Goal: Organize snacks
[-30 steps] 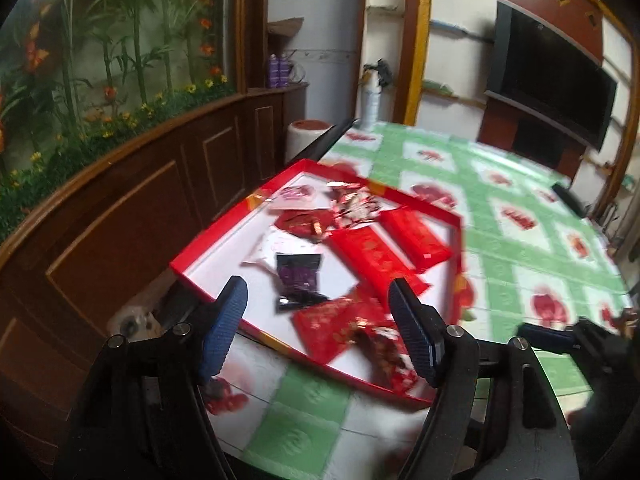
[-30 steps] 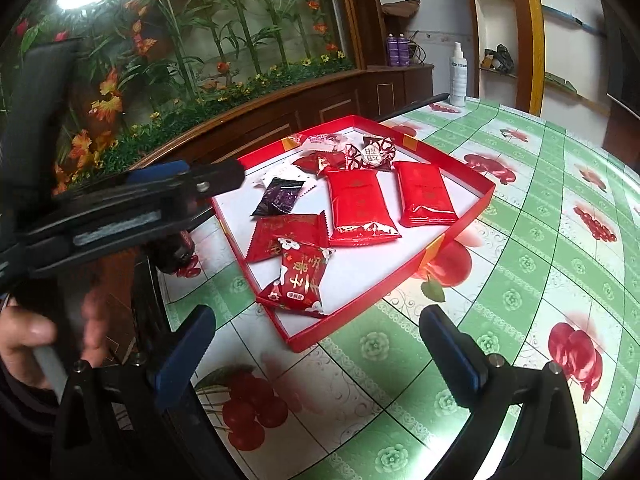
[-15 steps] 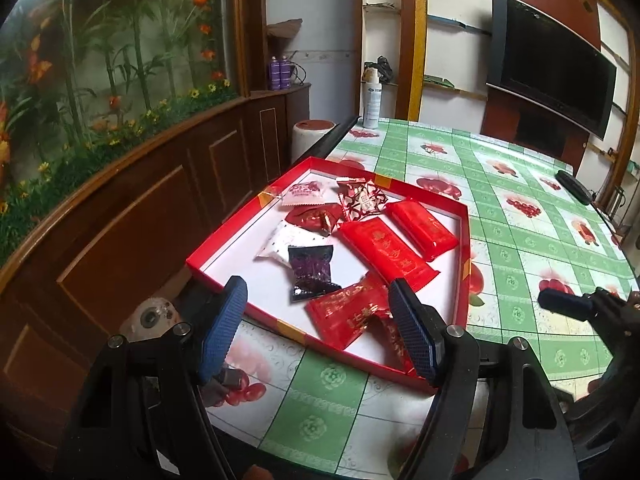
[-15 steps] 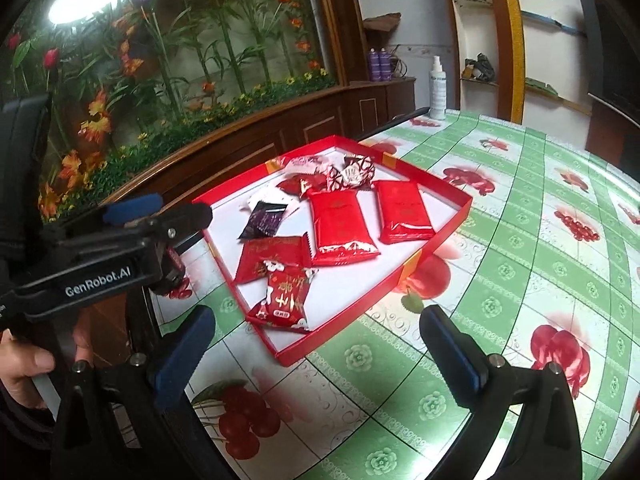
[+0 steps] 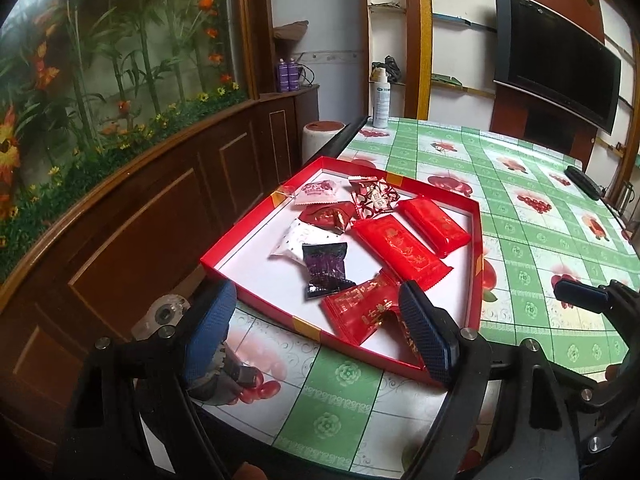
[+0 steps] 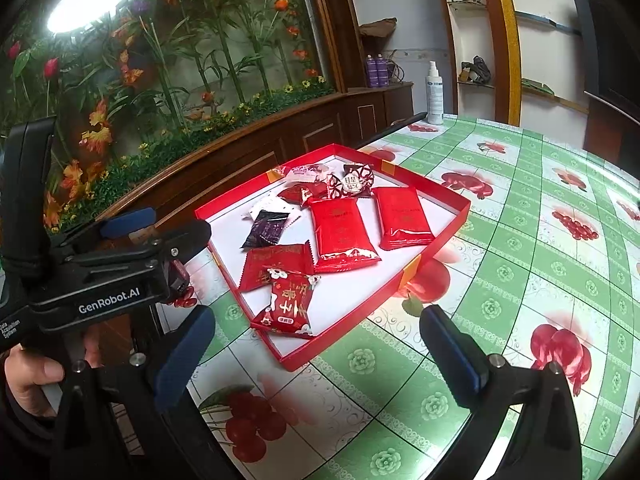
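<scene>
Resting near the left edge of the green-and-white fruit-patterned tablecloth [image 6: 520,240], the shallow red cardboard tray [image 6: 424,258] holds the wrapped snacks: two long glossy red packets [image 6: 340,236] side by side, a dark purple wrapper [image 5: 325,266] beside them, and a red-and-white printed packet [image 6: 289,304] at its near corner. The left gripper [image 5: 316,336] hovers over the tray's near edge with jaws spread and empty, while the right gripper [image 6: 316,350] hangs before the near corner, likewise agape and holding nothing.

Left claw [image 5: 316,336] and right claw [image 6: 316,352] both gape wide, holding nothing, side by side
</scene>
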